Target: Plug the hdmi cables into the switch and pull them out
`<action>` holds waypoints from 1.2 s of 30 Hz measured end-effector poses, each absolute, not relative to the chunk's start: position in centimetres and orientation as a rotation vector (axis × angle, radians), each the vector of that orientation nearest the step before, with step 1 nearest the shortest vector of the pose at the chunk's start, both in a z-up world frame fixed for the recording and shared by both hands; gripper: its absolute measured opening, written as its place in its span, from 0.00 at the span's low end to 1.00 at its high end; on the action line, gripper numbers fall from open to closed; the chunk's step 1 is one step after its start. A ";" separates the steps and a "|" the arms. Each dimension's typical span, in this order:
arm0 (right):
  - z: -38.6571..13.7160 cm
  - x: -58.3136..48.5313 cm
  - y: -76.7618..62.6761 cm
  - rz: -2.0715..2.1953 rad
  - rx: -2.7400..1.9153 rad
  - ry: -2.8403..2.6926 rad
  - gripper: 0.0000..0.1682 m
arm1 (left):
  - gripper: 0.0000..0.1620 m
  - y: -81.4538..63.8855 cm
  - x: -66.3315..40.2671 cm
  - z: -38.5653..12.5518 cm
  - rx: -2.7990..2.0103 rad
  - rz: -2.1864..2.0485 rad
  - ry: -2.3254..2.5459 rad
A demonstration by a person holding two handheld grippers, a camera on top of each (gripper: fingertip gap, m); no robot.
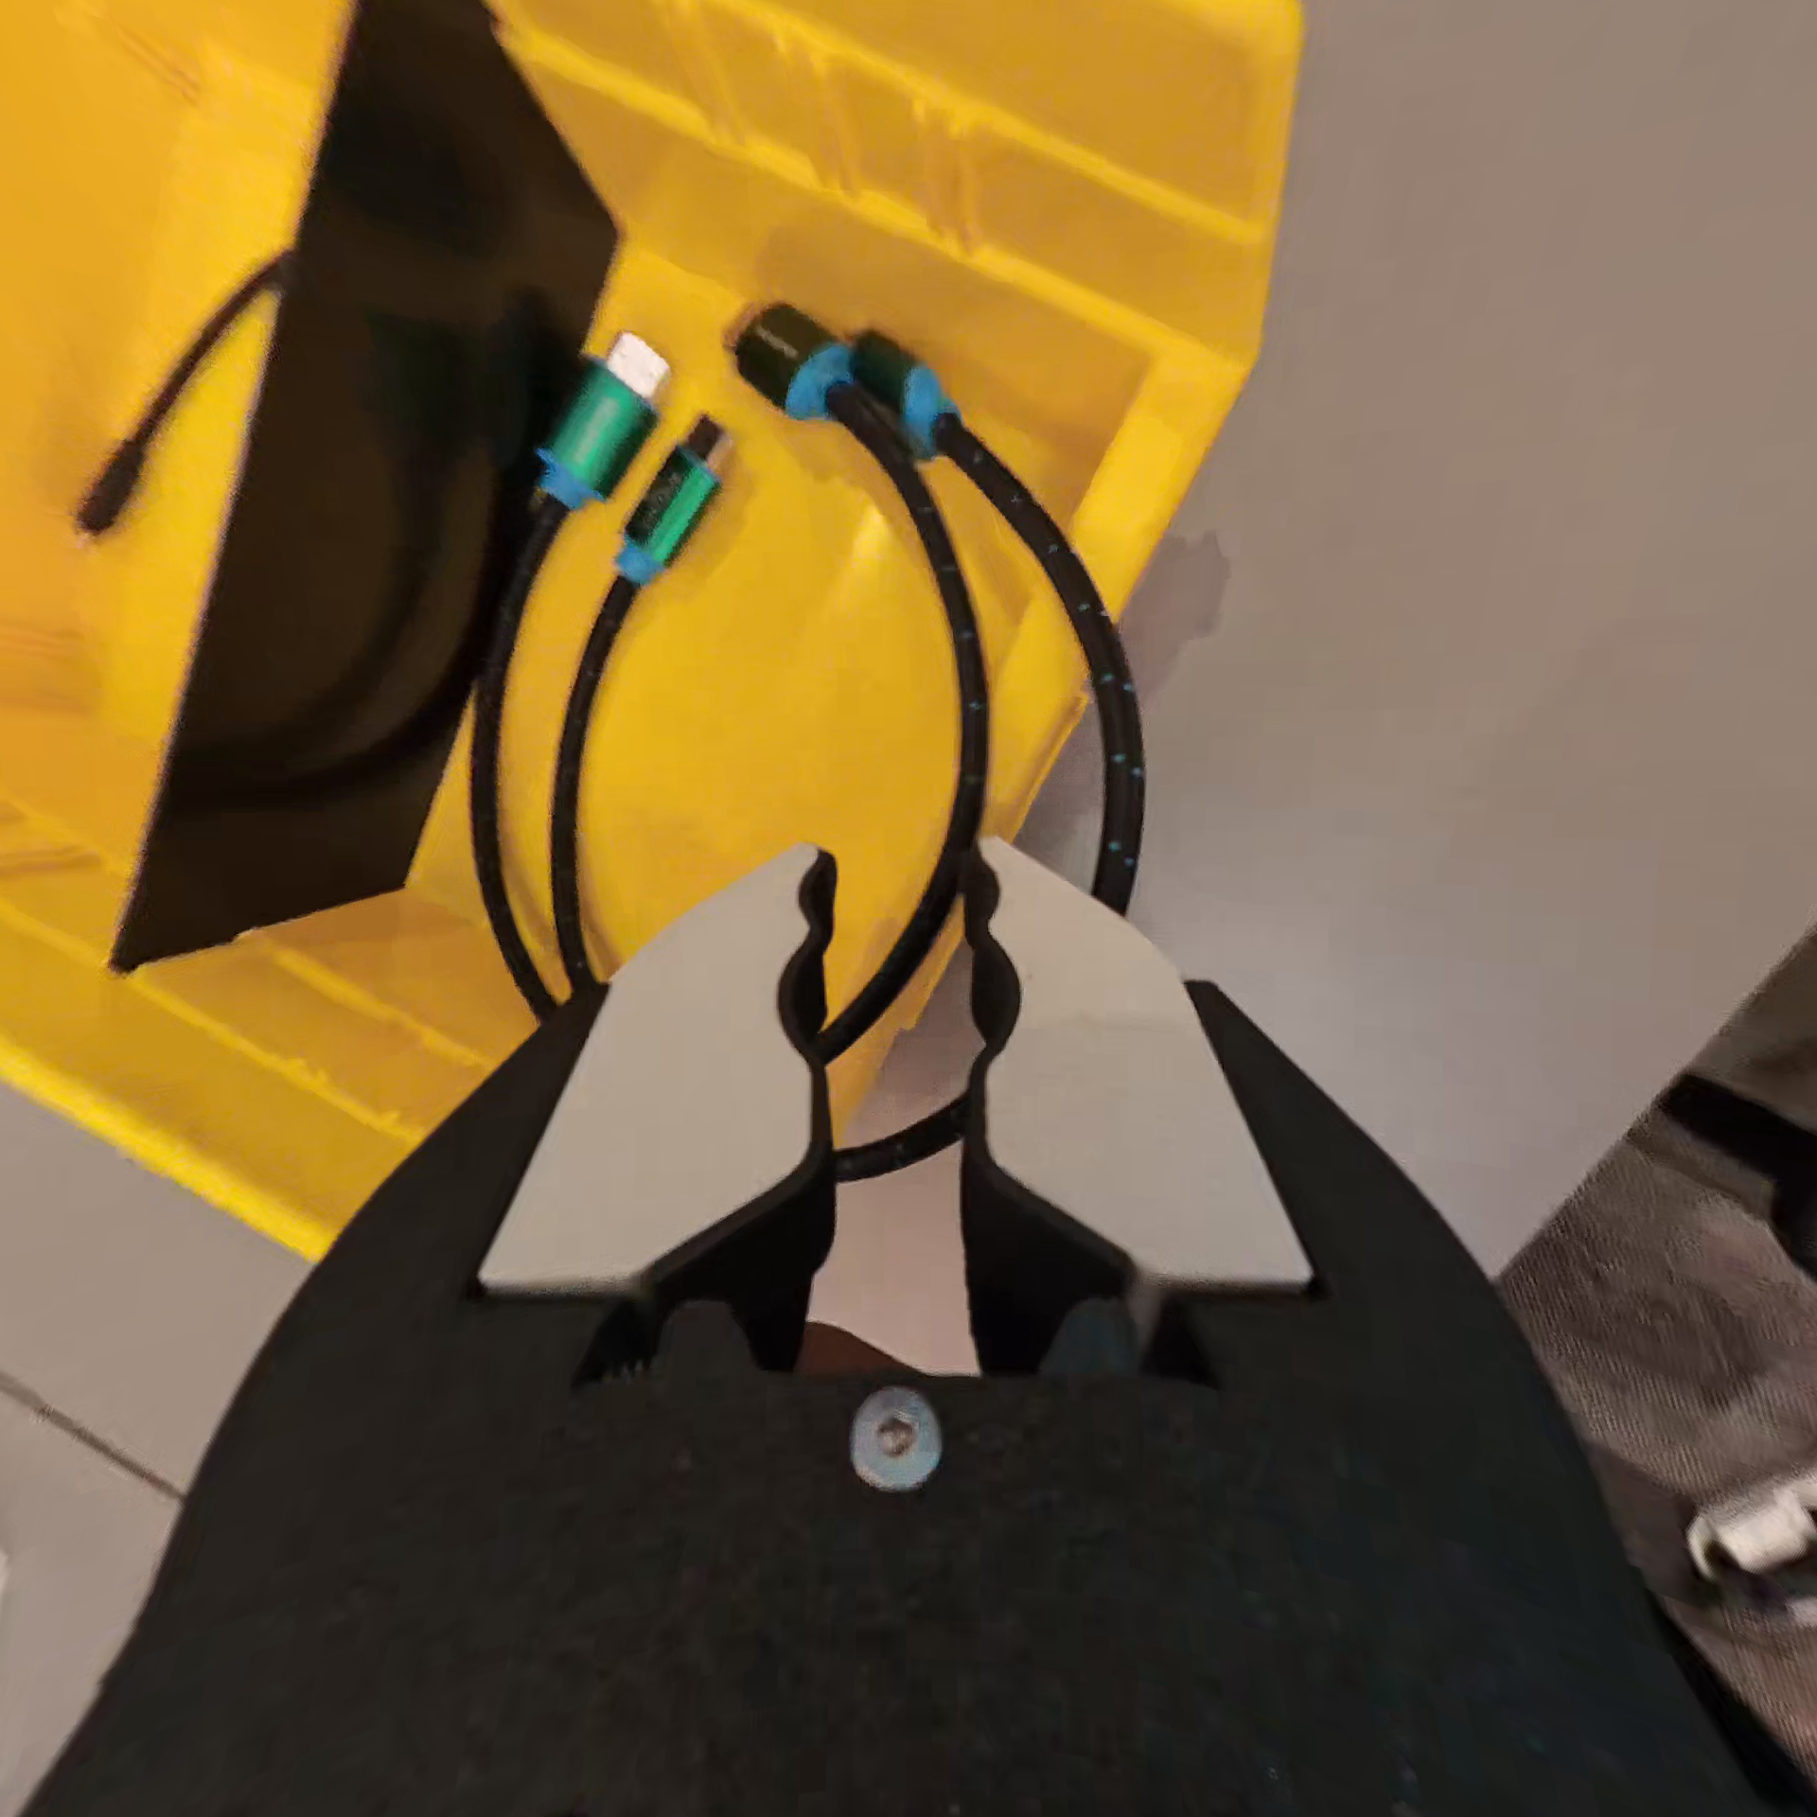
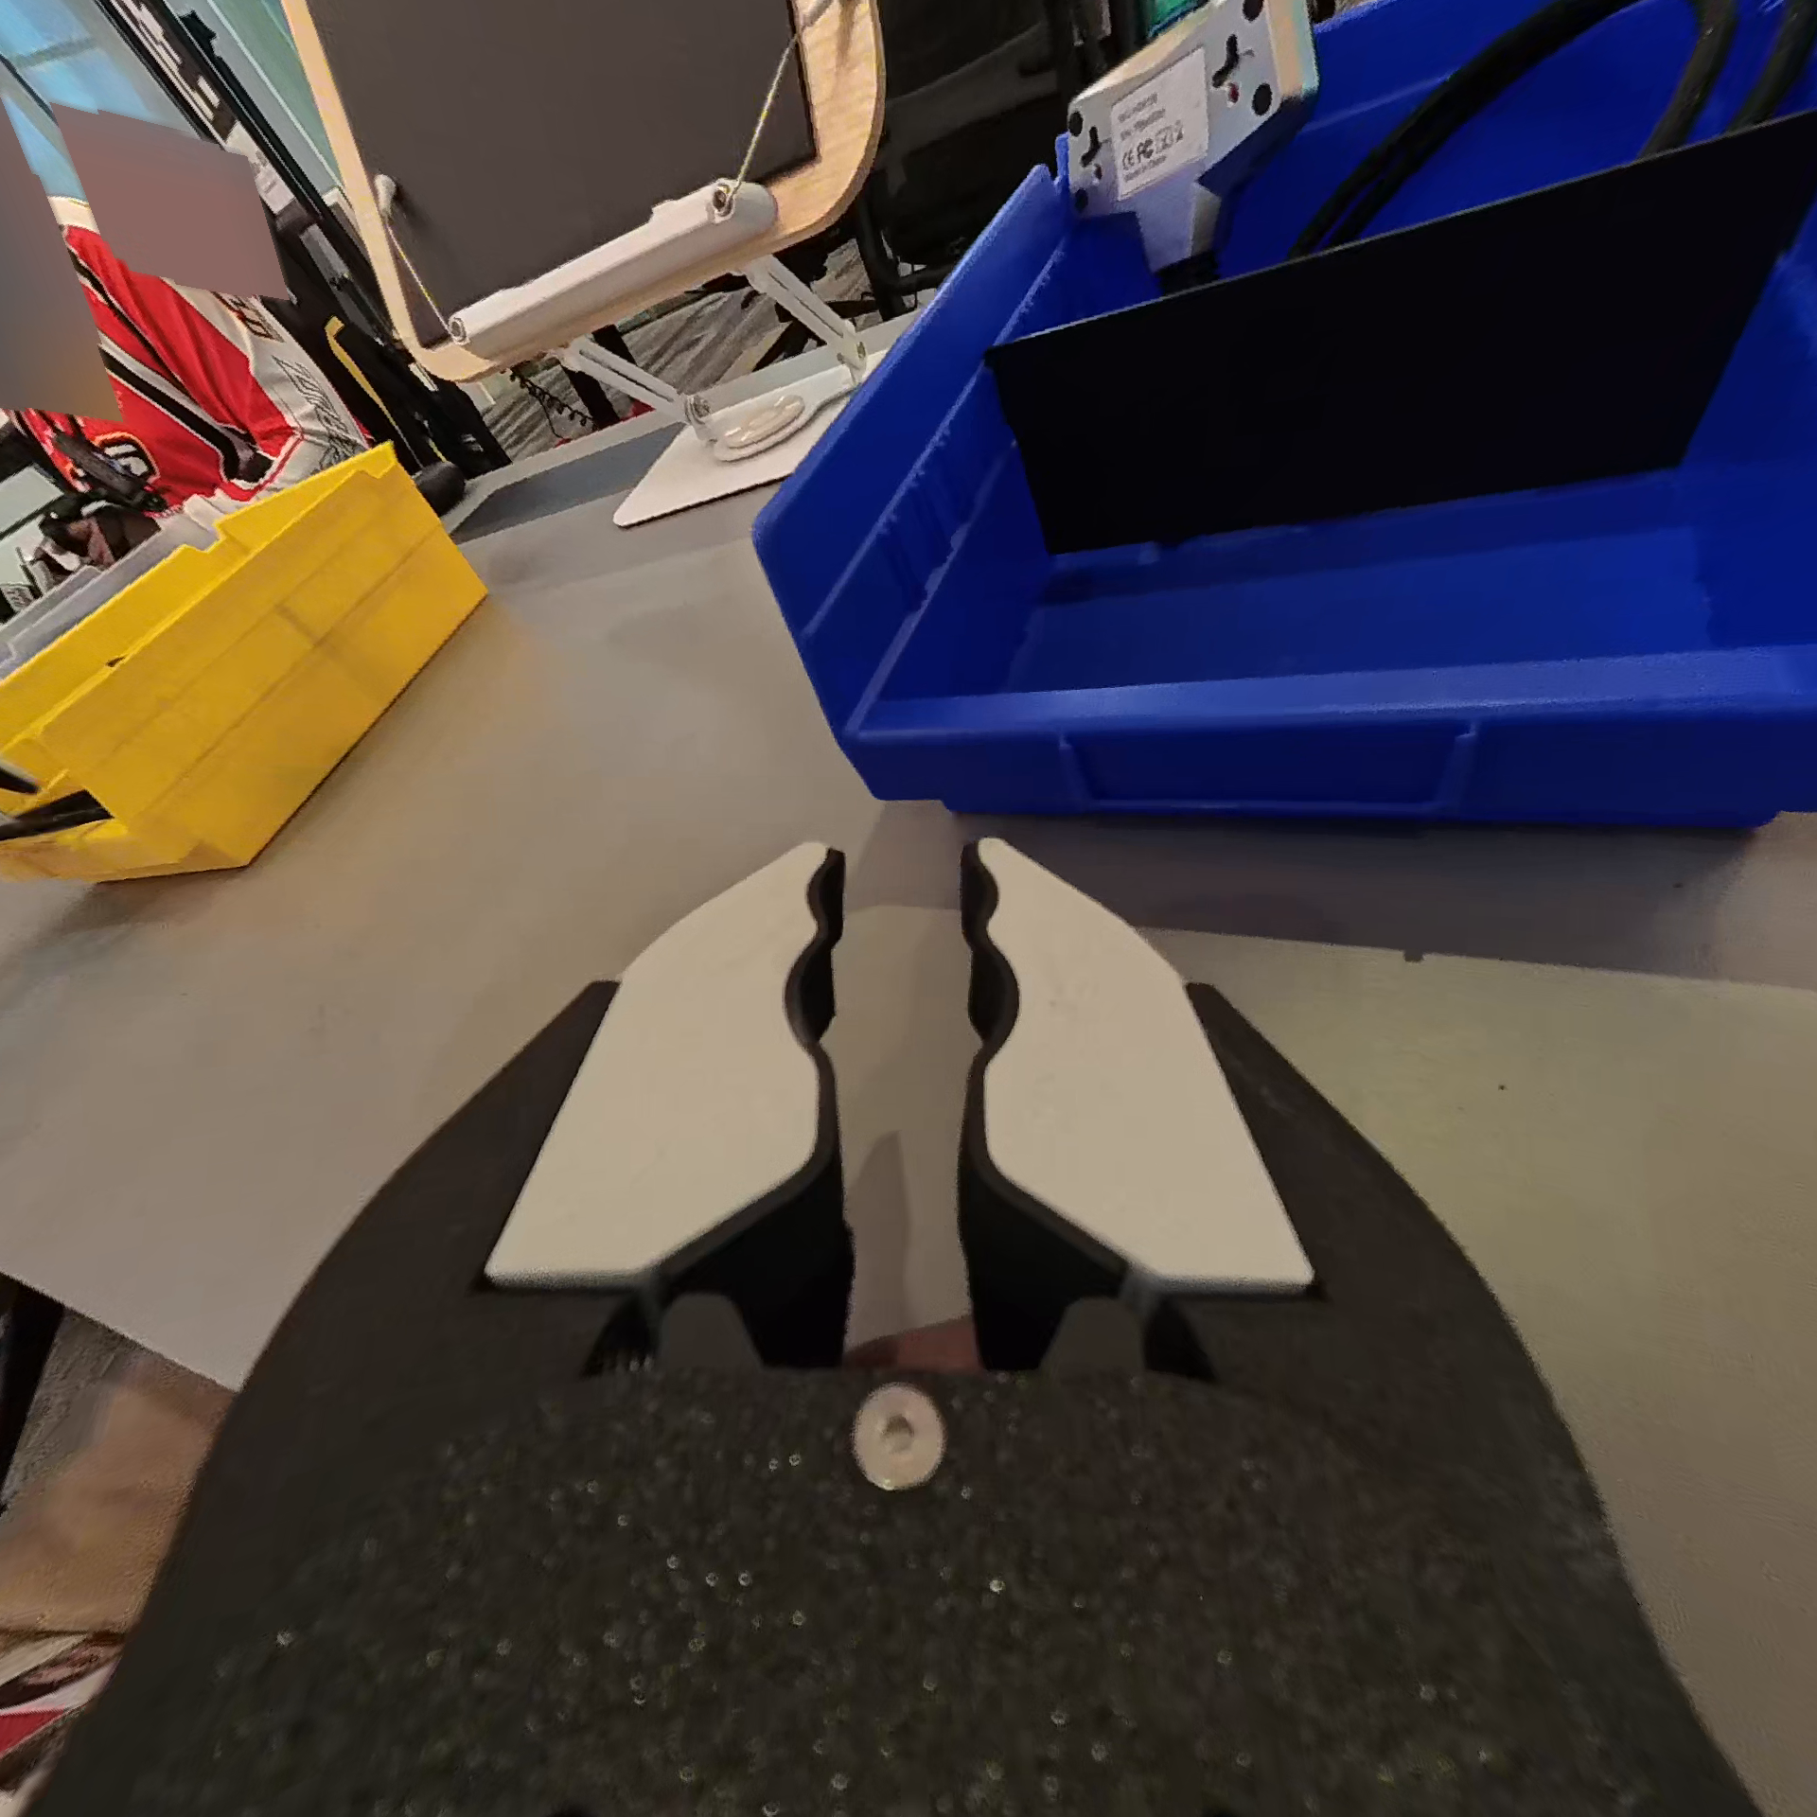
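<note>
Left gripper point(image 1: 900, 870), jaws apart and empty, sits nearest the 2 green metal-shelled HDMI plugs point(image 1: 602, 433), lying ahead-left, long axes pointing away; right gripper point(image 2: 903, 865) likewise unclenched.

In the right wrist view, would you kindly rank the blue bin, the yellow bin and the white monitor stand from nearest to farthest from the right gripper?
1. Blue bin, just ahead and to the right of the right gripper.
2. Yellow bin, off to the left.
3. White monitor stand, farthest, at the table's back edge.
</note>
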State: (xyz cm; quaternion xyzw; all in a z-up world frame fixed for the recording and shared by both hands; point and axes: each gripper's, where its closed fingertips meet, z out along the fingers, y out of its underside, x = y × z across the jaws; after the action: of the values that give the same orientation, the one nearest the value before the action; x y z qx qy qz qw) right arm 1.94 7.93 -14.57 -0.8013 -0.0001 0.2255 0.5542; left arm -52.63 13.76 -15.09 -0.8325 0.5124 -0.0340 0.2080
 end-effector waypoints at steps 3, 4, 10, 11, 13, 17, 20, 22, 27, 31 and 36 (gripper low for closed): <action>-14.7 2.1 7.9 0.512 -1.901 -0.016 0.13 | 0.11 13.3 -52.4 -15.8 -2.341 -0.135 1.560; -14.7 2.1 7.9 0.509 -1.903 -0.016 0.13 | 0.11 13.1 -52.3 -16.0 -2.356 -0.161 1.585; -14.9 1.6 8.0 0.539 -1.915 -0.029 0.13 | 0.06 13.2 -52.3 -16.2 -2.399 -0.240 1.611; -14.9 1.5 8.0 0.544 -1.916 -0.032 0.13 | 0.06 13.5 -52.3 -16.1 -2.377 -0.216 1.619; -14.9 1.3 7.9 0.552 -1.918 -0.038 0.13 | 0.05 14.3 -52.2 -15.2 -2.299 -0.133 1.617; -14.9 1.3 7.8 0.558 -1.913 -0.035 0.12 | 0.05 15.4 -51.4 -11.0 -2.145 -0.086 1.516; -14.8 1.4 7.8 0.572 -1.908 -0.024 0.12 | 0.04 16.1 -51.7 -6.9 -2.029 0.039 1.464; -14.8 1.3 7.7 0.585 -1.907 -0.018 0.12 | 0.04 16.6 -52.0 -3.4 -1.955 0.123 1.402; -14.7 1.1 7.5 0.600 -1.904 -0.022 0.12 | 0.04 16.2 -50.5 5.7 -1.691 0.326 1.226; -14.6 1.0 7.3 0.591 -1.901 -0.030 0.12 | 0.04 13.3 -43.9 7.7 -1.501 0.300 1.210; -14.6 0.7 7.2 0.604 -1.901 -0.039 0.12 | 0.04 9.6 -32.1 2.7 -1.430 0.048 1.314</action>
State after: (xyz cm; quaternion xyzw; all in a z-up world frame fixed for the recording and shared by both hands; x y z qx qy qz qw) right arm 0.73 7.18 -14.64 -0.8005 -0.0163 0.2543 0.5424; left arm -32.08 9.59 2.66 -0.6079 0.5584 0.0204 0.5642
